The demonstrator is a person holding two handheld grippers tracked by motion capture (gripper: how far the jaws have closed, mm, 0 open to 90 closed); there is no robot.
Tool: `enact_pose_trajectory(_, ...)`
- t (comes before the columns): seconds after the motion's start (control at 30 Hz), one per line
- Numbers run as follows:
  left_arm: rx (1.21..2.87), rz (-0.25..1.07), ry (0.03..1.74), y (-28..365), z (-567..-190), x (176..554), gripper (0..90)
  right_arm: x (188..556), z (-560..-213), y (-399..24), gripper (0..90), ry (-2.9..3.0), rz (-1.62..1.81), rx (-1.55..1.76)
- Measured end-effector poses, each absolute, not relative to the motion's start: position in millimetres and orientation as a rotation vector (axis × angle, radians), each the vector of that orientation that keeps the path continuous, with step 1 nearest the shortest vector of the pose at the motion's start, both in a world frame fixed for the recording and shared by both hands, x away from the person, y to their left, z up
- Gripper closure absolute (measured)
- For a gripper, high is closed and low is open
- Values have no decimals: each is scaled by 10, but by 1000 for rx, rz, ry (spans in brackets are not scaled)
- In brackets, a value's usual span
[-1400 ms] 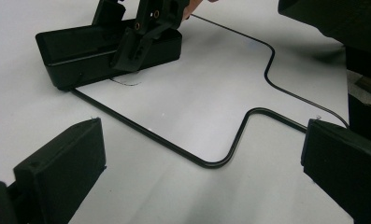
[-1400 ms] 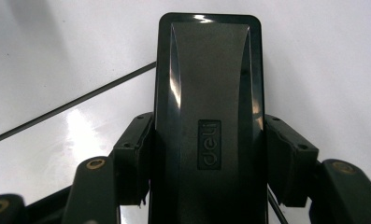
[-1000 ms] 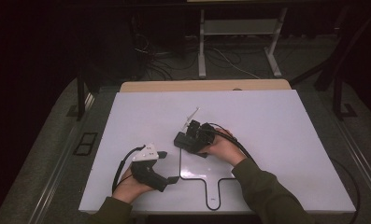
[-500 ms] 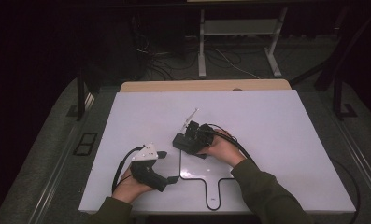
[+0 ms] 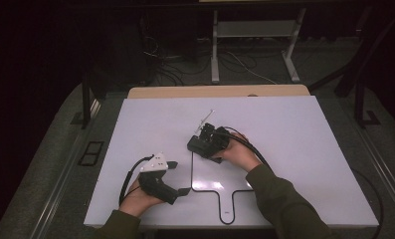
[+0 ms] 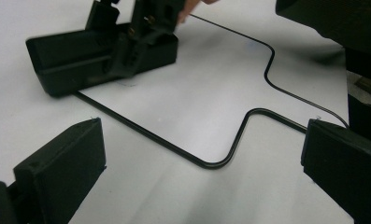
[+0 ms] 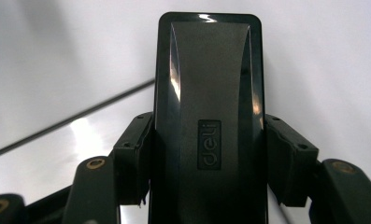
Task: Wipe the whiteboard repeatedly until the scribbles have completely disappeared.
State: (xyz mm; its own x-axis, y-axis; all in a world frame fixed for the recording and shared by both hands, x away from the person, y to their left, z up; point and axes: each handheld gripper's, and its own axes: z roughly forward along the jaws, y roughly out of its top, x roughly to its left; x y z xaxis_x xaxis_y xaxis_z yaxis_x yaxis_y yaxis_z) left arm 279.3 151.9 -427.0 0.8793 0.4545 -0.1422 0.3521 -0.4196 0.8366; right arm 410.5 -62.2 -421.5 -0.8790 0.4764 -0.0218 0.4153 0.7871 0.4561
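Jaws of my right gripper [image 5: 201, 144] clamp the long black plastic block marked "deli" [image 7: 209, 116] at centre frame; my left gripper [image 5: 177, 178], lower left, stands apart, holding nothing.

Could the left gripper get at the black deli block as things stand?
Probably not: the right gripper is shut on the black deli block, covering its sides, though bare white table lies between.

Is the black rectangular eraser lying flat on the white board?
Yes. The black rectangular eraser lies flat on the white board, clamped on both sides by the right gripper.
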Motion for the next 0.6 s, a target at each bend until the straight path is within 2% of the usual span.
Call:
enact_pose_trajectory(0.17,2056,130,580,1510,-4269,2791,0,3940,-4213,-552,389,2867,687,645)
enact_pose_trajectory(0.47,2050,129,586,1527,-4267,2790,0,4183,-4229,-644,389,2812,676,733)
enact_pose_trajectory(0.6,2050,132,583,1525,-4266,2790,0,4137,-4223,-629,389,2812,665,728)
